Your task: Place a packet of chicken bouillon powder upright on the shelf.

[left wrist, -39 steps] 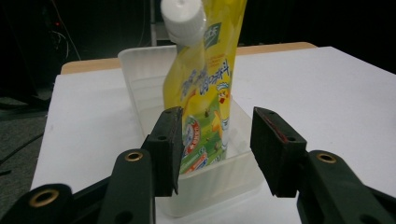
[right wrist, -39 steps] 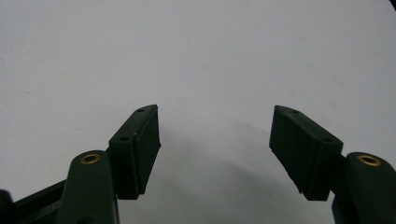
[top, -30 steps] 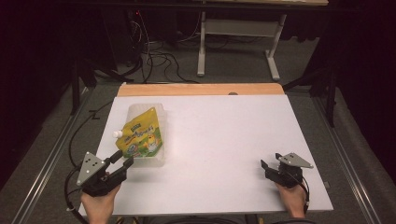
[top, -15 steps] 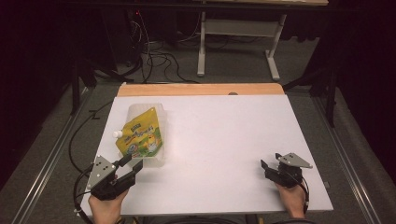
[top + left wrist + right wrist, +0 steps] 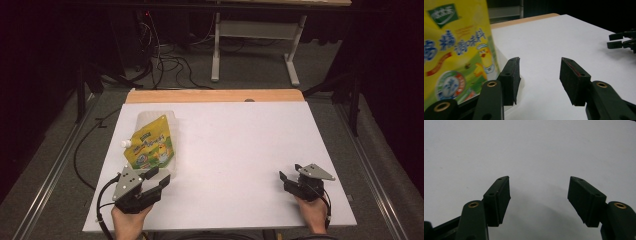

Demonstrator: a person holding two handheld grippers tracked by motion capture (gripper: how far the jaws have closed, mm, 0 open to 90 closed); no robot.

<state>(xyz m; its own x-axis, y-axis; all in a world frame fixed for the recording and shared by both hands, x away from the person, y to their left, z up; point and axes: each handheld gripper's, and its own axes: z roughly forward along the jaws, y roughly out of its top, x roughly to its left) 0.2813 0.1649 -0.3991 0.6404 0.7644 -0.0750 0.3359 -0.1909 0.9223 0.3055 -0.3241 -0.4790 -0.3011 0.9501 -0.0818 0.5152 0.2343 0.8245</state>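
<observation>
the yellow spouted pouch (image 5: 150, 142) lies flat at the left of the white table (image 5: 240, 145), its white cap toward the table's left edge, on a clear plastic container (image 5: 172, 117) whose rim shows around it. beyond the table's far wooden edge, cables (image 5: 165, 62) trail on the floor beside a grey frame leg (image 5: 216, 55). nothing stands between the pouch and the left gripper (image 5: 156, 178), which sits just in front of the pouch's near end; its jaws have just been opening and stand apart with nothing between them. in the left gripper view the pouch (image 5: 456, 50) rises just beside the left jaw, contact unclear. well apart at the right, the right gripper (image 5: 286, 179) rests low, jaws spread over bare table.
</observation>
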